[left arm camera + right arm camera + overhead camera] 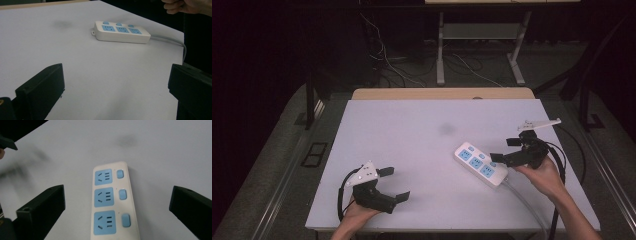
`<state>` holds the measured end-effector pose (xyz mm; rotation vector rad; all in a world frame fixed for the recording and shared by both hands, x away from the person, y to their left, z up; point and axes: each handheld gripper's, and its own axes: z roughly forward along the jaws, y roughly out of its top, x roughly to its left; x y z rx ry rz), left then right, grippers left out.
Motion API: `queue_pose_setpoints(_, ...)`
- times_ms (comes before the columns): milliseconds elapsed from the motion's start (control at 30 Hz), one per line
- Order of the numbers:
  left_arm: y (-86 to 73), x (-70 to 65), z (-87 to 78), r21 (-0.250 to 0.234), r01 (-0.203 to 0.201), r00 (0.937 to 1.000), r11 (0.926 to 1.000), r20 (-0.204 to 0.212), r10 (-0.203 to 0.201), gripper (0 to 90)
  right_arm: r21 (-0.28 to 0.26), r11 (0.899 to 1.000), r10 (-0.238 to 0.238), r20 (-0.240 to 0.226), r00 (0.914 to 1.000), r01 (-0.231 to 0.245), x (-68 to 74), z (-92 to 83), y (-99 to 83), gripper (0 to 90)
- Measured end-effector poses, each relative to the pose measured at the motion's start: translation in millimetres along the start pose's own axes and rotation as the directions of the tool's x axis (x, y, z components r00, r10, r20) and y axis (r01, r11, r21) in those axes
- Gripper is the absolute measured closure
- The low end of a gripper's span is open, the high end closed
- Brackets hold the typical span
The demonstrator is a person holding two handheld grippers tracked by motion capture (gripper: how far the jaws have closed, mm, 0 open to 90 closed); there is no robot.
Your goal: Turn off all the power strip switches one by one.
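Observation:
A white power strip (480, 164) with three blue sockets and three blue switches lies flat on the right half of the white table (412, 125). My right gripper (503, 150) hovers just right of it, jaws wide open and nothing between the pads. In the right gripper view the power strip (112, 202) lies lengthwise below the open right gripper (117, 192). My left gripper (397, 184) rests near the front left of the table, open and empty. From the left gripper view the strip (122, 32) sits far ahead of the open left gripper (116, 72).
A grey cable (522, 195) runs from the strip's near end off the table's front right edge. A faint dark smudge (445, 129) marks the table's middle. Beyond the far edge stand desk legs and loose wires (447, 60) on the floor.

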<state>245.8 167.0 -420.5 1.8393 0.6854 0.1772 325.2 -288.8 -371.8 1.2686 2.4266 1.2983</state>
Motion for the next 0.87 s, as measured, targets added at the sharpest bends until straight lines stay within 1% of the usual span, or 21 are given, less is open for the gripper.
queue_pose_setpoints(100, 0.0, -0.4, 0.2, 0.002, -0.001, 1.0, 1.0, 0.001, 0.001, 0.0, -0.019, 1.0, 0.004, 0.0, 1.0, -0.004, 2.5, -4.2, -8.9, 0.2)
queue_pose_setpoints(233, -0.1, -0.3, 0.3, 0.002, 0.0, 1.0, 1.0, 0.002, 0.0, 0.0, -0.044, 0.999, 0.013, -0.015, 0.9998, -0.014, 4.3, -8.7, -20.1, 0.2)
queue_pose_setpoints(367, -0.1, -0.1, 0.1, 0.001, 0.0, 1.0, 1.0, 0.001, 0.0, 0.0, -0.077, 0.997, 0.007, -0.034, 0.9994, -0.01, 8.6, -10.7, -34.5, 0.2)
queue_pose_setpoints(433, -0.2, 0.0, 0.2, 0.004, 0.0, 1.0, 1.0, 0.0, 0.0, 0.0, -0.08, 0.997, 0.001, -0.032, 0.9995, -0.004, 12.4, -9.8, -42.5, 0.3)
queue_pose_setpoints(533, -0.8, 0.2, 1.1, 0.02, 0.003, 0.9999, 0.9998, -0.01, -0.003, 0.0, -0.088, 0.996, -0.003, -0.028, 0.9996, 0.0, 17.1, -8.6, -54.1, 0.3)
queue_pose_setpoints(600, -1.2, 0.3, 1.4, 0.028, 0.007, 0.9999, 0.9996, -0.013, -0.007, 0.0, -0.098, 0.995, -0.003, -0.036, 0.9994, 0.0, 19.2, -8.1, -60.6, 0.2)
queue_pose_setpoints(800, -1.3, 1.6, 0.9, 0.03, 0.01, 0.9998, 0.9995, -0.02, -0.009, 0.0, -0.122, 0.992, 0.003, -0.041, 0.9992, -0.008, 23.5, -9.9, -77.1, 0.3)
queue_pose_setpoints(867, -1.1, 1.5, 1.1, 0.031, 0.01, 0.9998, 0.9995, -0.02, -0.009, 0.0, -0.121, 0.993, 0.002, -0.04, 0.9992, -0.006, 24.6, -9.1, -81.9, 0.3)
